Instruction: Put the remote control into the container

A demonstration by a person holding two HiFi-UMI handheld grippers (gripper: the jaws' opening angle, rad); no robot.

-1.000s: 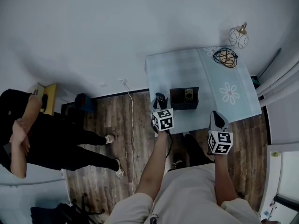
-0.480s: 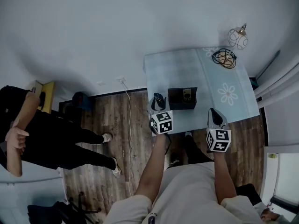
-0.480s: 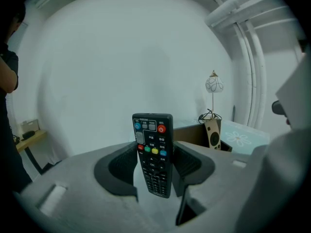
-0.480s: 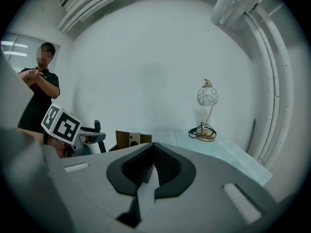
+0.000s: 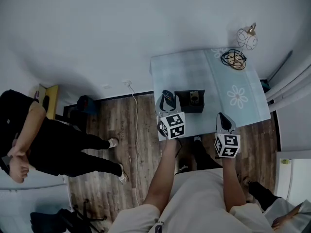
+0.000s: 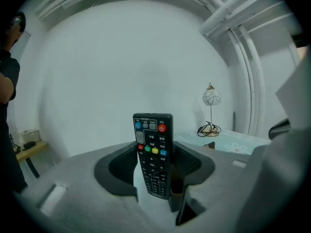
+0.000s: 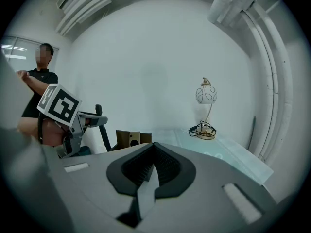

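The black remote control (image 6: 152, 155) with coloured buttons stands upright between the jaws of my left gripper (image 6: 154, 161), which is shut on its lower half. From the head view the left gripper (image 5: 168, 102) hangs over the near left part of the table, just left of the dark open container (image 5: 189, 101), with the remote (image 5: 167, 97) showing as a dark shape at its tip. My right gripper (image 5: 224, 122) sits at the table's near edge, right of the container. Its jaws (image 7: 154, 165) are shut with nothing between them. The container (image 7: 130, 138) stands beyond them.
The light blue flowered table (image 5: 243, 98) carries a wire-globe lamp (image 5: 247, 38) and a coiled black cable (image 5: 233, 59) at its far right corner. A person in black (image 5: 29, 140) stands on the wooden floor at left. A white cord (image 5: 135, 130) runs down the floor.
My left gripper has risen with the remote in it and now sits a little nearer the container. The right gripper has stayed put. The person at left has shifted their arms.
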